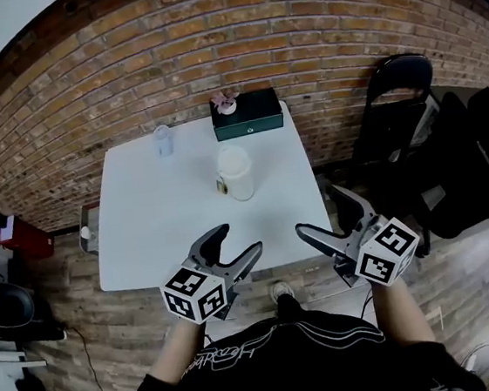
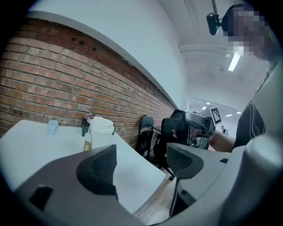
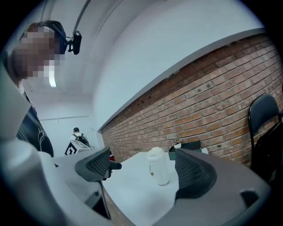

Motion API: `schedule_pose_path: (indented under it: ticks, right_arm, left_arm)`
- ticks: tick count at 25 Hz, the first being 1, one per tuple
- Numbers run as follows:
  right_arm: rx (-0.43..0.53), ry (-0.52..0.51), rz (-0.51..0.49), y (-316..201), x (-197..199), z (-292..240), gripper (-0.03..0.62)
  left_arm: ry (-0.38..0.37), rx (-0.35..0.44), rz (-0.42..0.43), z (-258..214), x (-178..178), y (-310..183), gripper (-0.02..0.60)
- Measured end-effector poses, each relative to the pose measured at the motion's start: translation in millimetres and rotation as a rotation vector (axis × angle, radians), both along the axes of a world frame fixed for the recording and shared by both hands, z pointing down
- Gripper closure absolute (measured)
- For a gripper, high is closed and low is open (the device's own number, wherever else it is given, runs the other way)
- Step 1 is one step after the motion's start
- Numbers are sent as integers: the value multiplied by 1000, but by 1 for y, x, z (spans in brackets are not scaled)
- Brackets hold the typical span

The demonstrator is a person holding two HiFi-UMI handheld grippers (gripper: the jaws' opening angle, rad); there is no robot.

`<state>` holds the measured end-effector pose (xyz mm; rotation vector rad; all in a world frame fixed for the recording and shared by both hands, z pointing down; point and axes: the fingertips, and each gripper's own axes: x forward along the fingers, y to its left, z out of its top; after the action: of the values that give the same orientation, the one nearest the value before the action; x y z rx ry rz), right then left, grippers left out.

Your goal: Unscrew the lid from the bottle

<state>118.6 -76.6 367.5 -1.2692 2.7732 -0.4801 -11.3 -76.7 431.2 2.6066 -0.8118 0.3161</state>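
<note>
Head view: nothing started yet, by my read. The white bottle (image 1: pixel 235 175) stands upright near the middle of the white table (image 1: pixel 144 237), w/ its lid (image 1: pixel 232 157) on and looking fully seated. Both my tools hang at the near table edge, well short of it. My left gripper (image 1: pixel 239 241) has its jaws spread w/ nothing btwn them. Left gripper view shows only table and floor in the gap, w/ the bottle off beyond the left pad. My right gripper (image 1: pixel 318 211) is likewise wide apart and empty. Right gripper view frames the bottle btwn the jaws but far off, no contact. So as I judge it, zero done. Left to do: reach in, clamp the body w/ one tool, take the lid w/ the other, twist it off.

Count: 1 bottle, 1 lid, 2 grippers, 1 table. Also 1 small clear cup (image 1: pixel 163 141) toward the far left of the tabletop and 1 dark green box (image 1: pixel 248 113) at the far edge w/ 1 small pink-white item (image 1: pixel 226 103) on top. 1 black chair (image 1: pixel 399 85) sits off to the right by the brick wall (image 1: pixel 84 94).
</note>
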Motion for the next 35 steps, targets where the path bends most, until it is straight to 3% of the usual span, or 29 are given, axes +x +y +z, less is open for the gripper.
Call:
schedule_pose_path:
  ticks: [8, 16, 23, 29, 35]
  right_arm:
    - [19, 21, -97, -73, 11, -4, 154]
    - [-6, 33, -158, -112, 11, 8, 155]
    - [-57, 61, -179, -123, 1, 29, 157]
    - [-88, 54, -153, -123, 3, 39, 157]
    - [-119, 71, -125, -130, 13, 46, 157]
  left_arm:
    - [-75, -87, -49, 47, 15, -66, 229]
    - [-182, -78, -74, 92, 18, -106, 229]
    - [-211, -83, -105, 117, 15, -132, 229]
    - [-243, -50, -80, 127, 9, -145, 229]
    - [-210, -23, -76, 127, 11, -162, 227]
